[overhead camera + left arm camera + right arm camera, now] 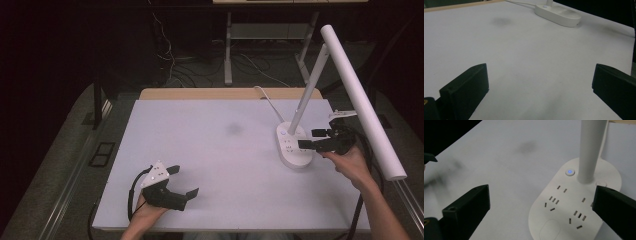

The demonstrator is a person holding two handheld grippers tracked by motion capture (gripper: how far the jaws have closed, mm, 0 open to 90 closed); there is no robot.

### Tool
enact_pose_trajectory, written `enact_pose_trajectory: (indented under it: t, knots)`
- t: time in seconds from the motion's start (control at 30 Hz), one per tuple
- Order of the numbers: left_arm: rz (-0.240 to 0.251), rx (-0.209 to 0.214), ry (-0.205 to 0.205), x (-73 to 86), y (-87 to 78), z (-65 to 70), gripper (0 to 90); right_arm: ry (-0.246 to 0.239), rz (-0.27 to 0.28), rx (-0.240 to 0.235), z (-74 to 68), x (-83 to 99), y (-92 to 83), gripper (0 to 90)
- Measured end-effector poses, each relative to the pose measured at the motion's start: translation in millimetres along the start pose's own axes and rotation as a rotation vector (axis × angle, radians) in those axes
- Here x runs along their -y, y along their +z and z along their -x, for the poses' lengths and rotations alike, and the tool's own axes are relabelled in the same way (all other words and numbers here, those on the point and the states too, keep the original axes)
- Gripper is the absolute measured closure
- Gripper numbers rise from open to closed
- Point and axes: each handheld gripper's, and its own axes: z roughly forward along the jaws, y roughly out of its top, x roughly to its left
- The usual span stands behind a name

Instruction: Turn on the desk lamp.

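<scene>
The right tongs (314,139) hang with their jaws spread apart just over the lamp base (293,146), a white oval that sits near the right edge of the worktop (215,165) and carries a lit blue power button (570,172), several socket slots and a slanted stem (309,92) rising to a long white light bar (362,100). In the right gripper view one jaw lies out over bare worktop and the other over the far side of the base, so nothing is gripped yet. The main hazard looks like the lamp's top-heavy shape: a sideways shove on the stem or base could tip it or slide it towards the nearby right edge. If the aim is the power button, a broad jaw tip could miss so small a target and land on the socket slots beside it instead. The person's right forearm sits below the light bar, so lifting the hand carelessly could knock it. A white cord (266,99) trails behind the base and could drag if the base is moved. The left tongs (182,181), also spread wide, rest near the front left of the worktop, well apart from the lamp, and seem to pose no hazard.
</scene>
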Motion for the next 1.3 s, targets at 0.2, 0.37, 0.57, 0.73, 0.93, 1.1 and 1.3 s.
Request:
enact_pose_trajectory:
  t: [0.2, 0.37, 0.57, 0.73, 0.93, 1.1, 1.3]
  knots:
    - [-0.001, 0.0, 0.002, 0.1, -0.1, 0.0, 0.0, 0.014, -0.005, 0.015, 11.2, 0.0, 2.5, 13.8]
    - [-0.001, 0.0, 0.0, 0.2, 0.4, 0.1, 0.0, 0.003, 0.014, 0.047, 16.2, -0.6, 1.4, 25.3]
    - [0.0, -0.004, 0.003, 0.0, -0.1, -0.4, 0.0, 0.006, 0.011, 0.088, 22.9, -1.9, 2.0, 40.1]
    - [0.001, -0.006, 0.003, 0.0, 0.2, 0.0, 0.0, 0.015, 0.003, 0.094, 29.4, -7.1, 3.1, 51.2]
    - [0.001, -0.006, 0.003, 0.1, 0.2, 0.1, 0.0, 0.037, 0.009, 0.11, 36.5, -14.0, 3.6, 62.4]
    - [0.0, -0.007, 0.004, 0.1, 0.3, 0.3, 0.0, 0.05, 0.012, 0.106, 43.2, -19.2, 3.9, 73.4]
    - [-0.006, -0.009, 0.014, 0.1, 0.5, 1.0, 0.0, 0.061, 0.016, 0.13, 49.0, -23.5, 7.1, 86.2]
